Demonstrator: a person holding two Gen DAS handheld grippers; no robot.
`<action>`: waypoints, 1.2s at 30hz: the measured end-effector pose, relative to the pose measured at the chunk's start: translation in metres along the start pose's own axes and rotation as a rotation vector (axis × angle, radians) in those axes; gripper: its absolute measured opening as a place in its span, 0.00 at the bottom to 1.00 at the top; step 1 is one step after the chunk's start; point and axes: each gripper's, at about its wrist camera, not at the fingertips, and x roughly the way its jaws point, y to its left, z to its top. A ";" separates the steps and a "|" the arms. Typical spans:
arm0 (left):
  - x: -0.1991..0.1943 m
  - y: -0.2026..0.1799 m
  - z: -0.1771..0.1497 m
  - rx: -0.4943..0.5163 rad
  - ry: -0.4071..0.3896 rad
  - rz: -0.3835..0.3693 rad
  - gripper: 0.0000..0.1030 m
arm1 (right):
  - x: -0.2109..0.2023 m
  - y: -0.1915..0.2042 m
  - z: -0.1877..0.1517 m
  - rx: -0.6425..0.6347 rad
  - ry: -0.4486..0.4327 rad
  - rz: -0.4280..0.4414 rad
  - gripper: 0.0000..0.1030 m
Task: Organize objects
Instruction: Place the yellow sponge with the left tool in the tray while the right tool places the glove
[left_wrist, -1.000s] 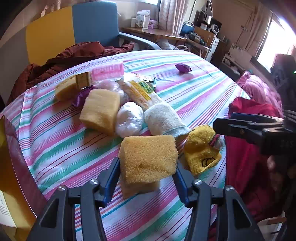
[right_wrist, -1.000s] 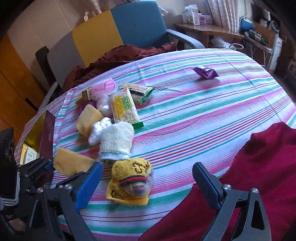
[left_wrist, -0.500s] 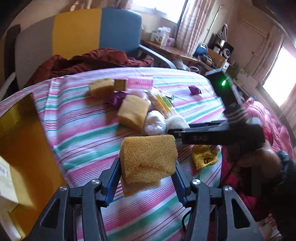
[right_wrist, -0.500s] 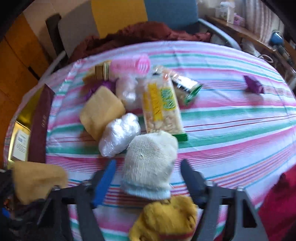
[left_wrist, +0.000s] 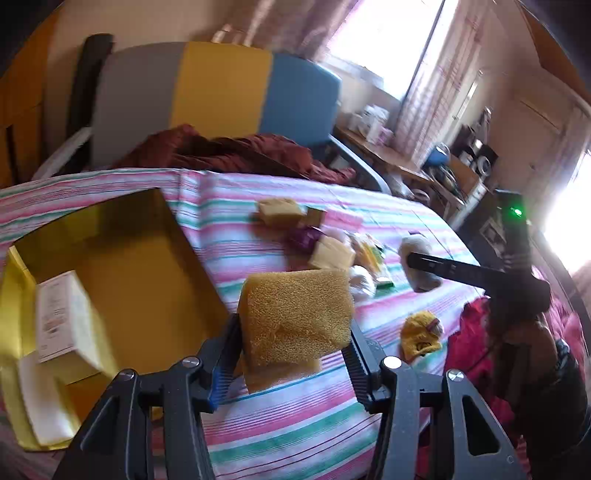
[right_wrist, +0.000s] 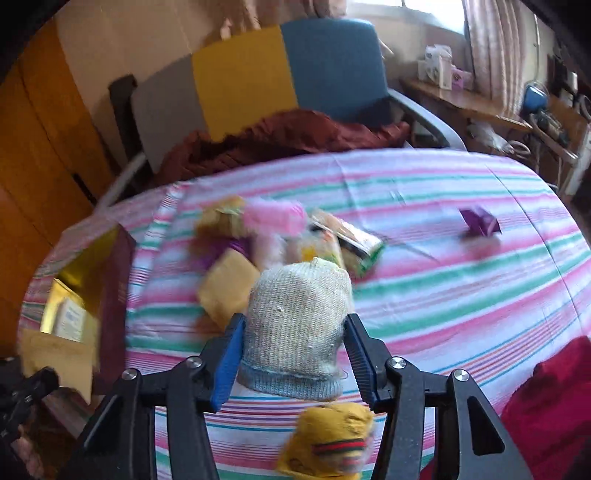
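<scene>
Left tongs grip the yellow sponge above the counter beside the gold box; right tongs are closing on the soft, light knit sock; mid-body holds suit both.

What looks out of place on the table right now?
One purple wrapper lies alone on the striped tablecloth, well apart from the main clutter near the gold box. Nothing looks spilled or damaged.

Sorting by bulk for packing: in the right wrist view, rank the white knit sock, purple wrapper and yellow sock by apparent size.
1. white knit sock, though nearest the camera
2. yellow sock, partly cut off
3. purple wrapper, farthest away
</scene>
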 end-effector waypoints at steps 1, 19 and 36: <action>-0.008 0.008 -0.001 -0.021 -0.014 0.014 0.51 | -0.003 0.011 0.000 -0.020 -0.007 0.024 0.53; -0.107 0.153 -0.020 -0.310 -0.186 0.260 0.51 | 0.016 0.225 -0.042 -0.400 0.103 0.364 0.53; -0.075 0.213 0.032 -0.324 -0.150 0.324 0.55 | 0.053 0.290 -0.064 -0.507 0.231 0.436 0.53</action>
